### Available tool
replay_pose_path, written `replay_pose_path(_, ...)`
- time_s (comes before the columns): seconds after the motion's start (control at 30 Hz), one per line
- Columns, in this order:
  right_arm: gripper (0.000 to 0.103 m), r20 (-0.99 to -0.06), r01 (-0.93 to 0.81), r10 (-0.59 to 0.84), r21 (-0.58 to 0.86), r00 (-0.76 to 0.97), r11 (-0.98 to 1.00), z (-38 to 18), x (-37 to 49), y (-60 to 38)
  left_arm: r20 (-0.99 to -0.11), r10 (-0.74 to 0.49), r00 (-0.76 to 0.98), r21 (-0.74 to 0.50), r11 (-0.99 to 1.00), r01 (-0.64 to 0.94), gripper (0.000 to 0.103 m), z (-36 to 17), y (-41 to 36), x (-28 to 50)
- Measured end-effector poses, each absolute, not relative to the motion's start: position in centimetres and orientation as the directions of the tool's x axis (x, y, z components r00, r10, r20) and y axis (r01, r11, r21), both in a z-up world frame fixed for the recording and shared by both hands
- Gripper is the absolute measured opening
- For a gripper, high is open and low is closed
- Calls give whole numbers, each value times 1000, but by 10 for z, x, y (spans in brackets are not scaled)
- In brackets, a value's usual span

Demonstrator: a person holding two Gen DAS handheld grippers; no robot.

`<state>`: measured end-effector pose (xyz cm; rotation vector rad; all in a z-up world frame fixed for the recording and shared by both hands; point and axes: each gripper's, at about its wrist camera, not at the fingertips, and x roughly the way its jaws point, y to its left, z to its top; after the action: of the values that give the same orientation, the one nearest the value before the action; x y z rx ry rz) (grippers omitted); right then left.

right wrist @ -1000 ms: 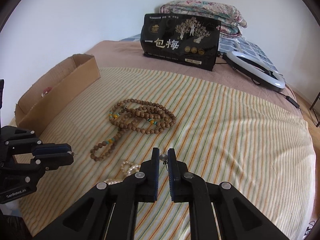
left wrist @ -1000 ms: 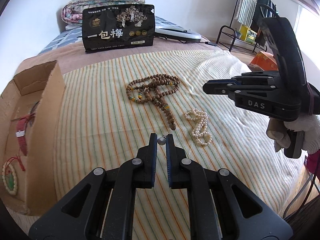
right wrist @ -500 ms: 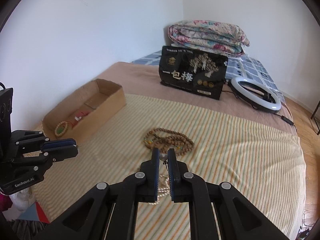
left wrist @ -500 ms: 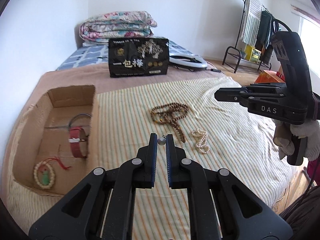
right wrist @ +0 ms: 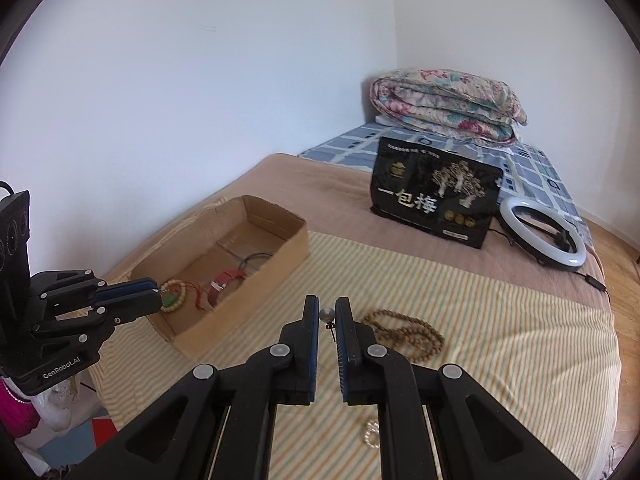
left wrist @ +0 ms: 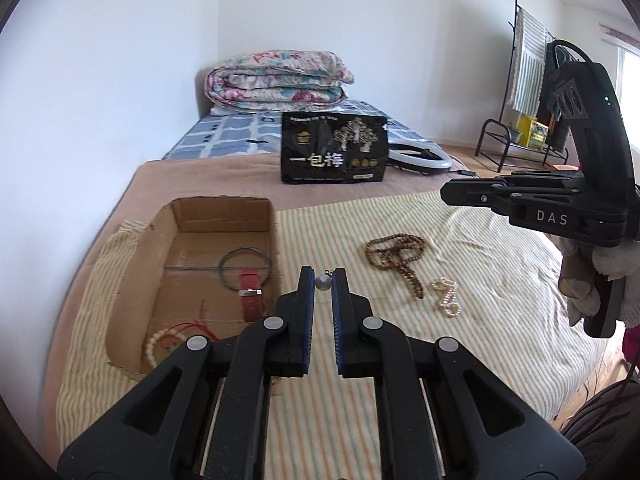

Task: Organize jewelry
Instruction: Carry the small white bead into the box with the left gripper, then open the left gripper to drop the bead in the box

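My left gripper [left wrist: 322,280] is shut on a grey pearl earring [left wrist: 322,282], held above the striped cloth beside the cardboard box [left wrist: 224,210]. My right gripper [right wrist: 327,312] is shut on a second pearl earring [right wrist: 327,314], its post pointing down. The right gripper also shows in the left wrist view [left wrist: 448,192], and the left gripper in the right wrist view [right wrist: 154,296], near the box's near end. The box [right wrist: 296,244] holds a red strap [left wrist: 251,294], a dark ring [left wrist: 245,268] and a cream bead bracelet [right wrist: 173,298]. A brown bead necklace [left wrist: 394,249] and a pearl string [left wrist: 447,297] lie on the cloth.
A black printed bag [left wrist: 334,152] stands at the back of the bed. A white ring light [right wrist: 540,236] lies behind it to the right. A folded floral quilt [left wrist: 276,80] sits by the wall. A clothes rack [left wrist: 528,80] stands at the right.
Both grippers have risen and pulled back from the cloth, each still holding its earring. The left has swung toward the box, so the box's inside now shows.
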<state>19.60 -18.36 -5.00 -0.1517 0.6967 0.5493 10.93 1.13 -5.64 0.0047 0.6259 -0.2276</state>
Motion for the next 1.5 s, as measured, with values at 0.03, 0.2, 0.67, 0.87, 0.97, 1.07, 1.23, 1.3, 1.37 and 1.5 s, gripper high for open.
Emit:
replay_pose_path(0.03, 6, -644, -534, 435, 48, 630, 844, -49, 197, -178, -579, -200, 790, -62, 977, 202, 7, -56, 17, 108)
replay_pose_path(0.2, 6, -641, -560, 458, 51, 617, 827, -48, 203, -151, -576, -159, 802, -57, 986, 154, 7, -56, 44, 108)
replay_pose_path(0.67, 6, -657, -607, 501, 83, 563, 790, -61, 237, -78, -582, -73, 810, -31, 997, 67, 7, -63, 92, 118)
replay_pose_path(0.87, 6, -665, -620, 508, 86, 547, 780, -70, 253, -54, -593, -58, 803, -36, 998, 45, 7, -70, 103, 127)
replay_pose_path(0.97, 6, -669, -622, 508, 87, 543, 778, -74, 260, -45, -596, -54, 801, -38, 999, 40, 6, -74, 106, 131)
replay_pose_path(1.07, 6, -673, -622, 509, 92, 537, 777, -78, 267, -37, -600, -51, 799, -37, 999, 36, 7, -77, 108, 135)
replay_pose_path(1.23, 6, -680, -619, 508, 101, 528, 779, -87, 274, -26, -611, -49, 790, -47, 999, 25, 7, -84, 113, 141)
replay_pose_path(1.3, 6, -685, -618, 510, 110, 520, 778, -92, 276, -24, -615, -48, 787, -47, 999, 24, 7, -87, 113, 143)
replay_pose_path(1.37, 6, -691, -617, 508, 113, 514, 778, -97, 278, -21, -619, -48, 784, -48, 999, 24, 7, -89, 114, 145)
replay_pose_path(1.5, 7, -696, -617, 509, 120, 507, 778, -101, 282, -19, -624, -46, 780, -47, 999, 22, 7, -92, 115, 148)
